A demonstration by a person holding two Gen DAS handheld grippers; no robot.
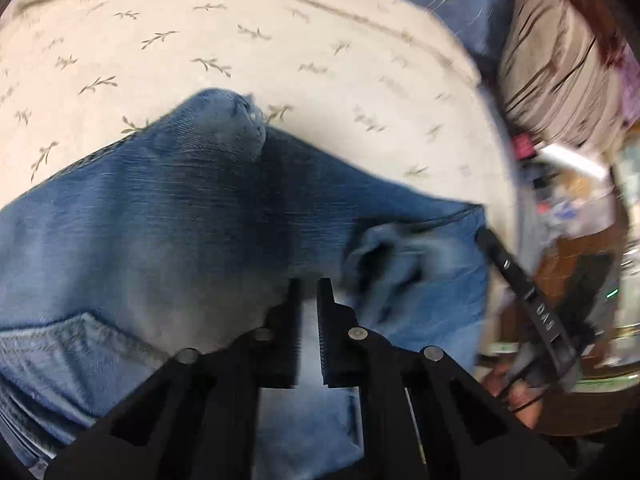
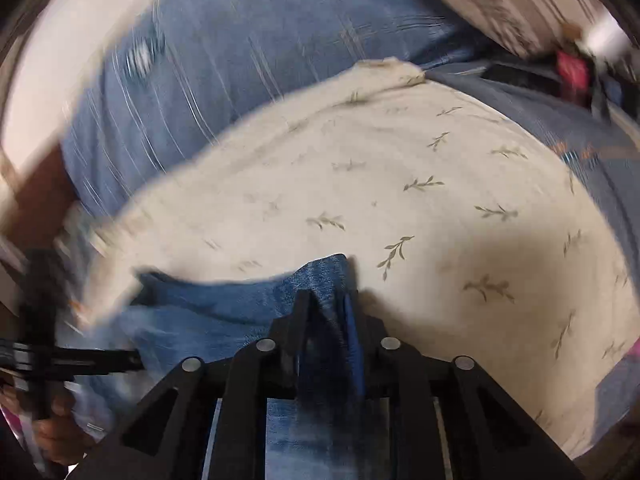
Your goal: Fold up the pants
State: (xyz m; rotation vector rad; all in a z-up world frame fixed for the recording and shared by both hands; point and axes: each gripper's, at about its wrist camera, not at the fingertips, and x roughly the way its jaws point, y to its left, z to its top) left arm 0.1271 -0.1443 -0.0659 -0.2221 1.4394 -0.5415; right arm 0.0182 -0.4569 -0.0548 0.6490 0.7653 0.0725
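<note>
Blue denim pants [image 1: 168, 216] lie across a cream leaf-print sheet [image 1: 280, 48], with a back pocket at the lower left. My left gripper [image 1: 309, 286] is shut on a fold of the denim. The right gripper shows in the left wrist view [image 1: 486, 236] at the right edge of the pants. In the right wrist view my right gripper [image 2: 326, 300] is shut on a bunched edge of the pants [image 2: 224, 308], held over the sheet [image 2: 440, 208]. The left gripper's body [image 2: 72, 360] shows at the lower left. Both views are motion-blurred.
A blue striped bedcover [image 2: 260, 60] lies beyond the sheet. A grey-brown striped pillow [image 1: 560, 68] sits at the right. Cluttered items and a wooden surface [image 1: 572, 240] stand past the bed's right edge.
</note>
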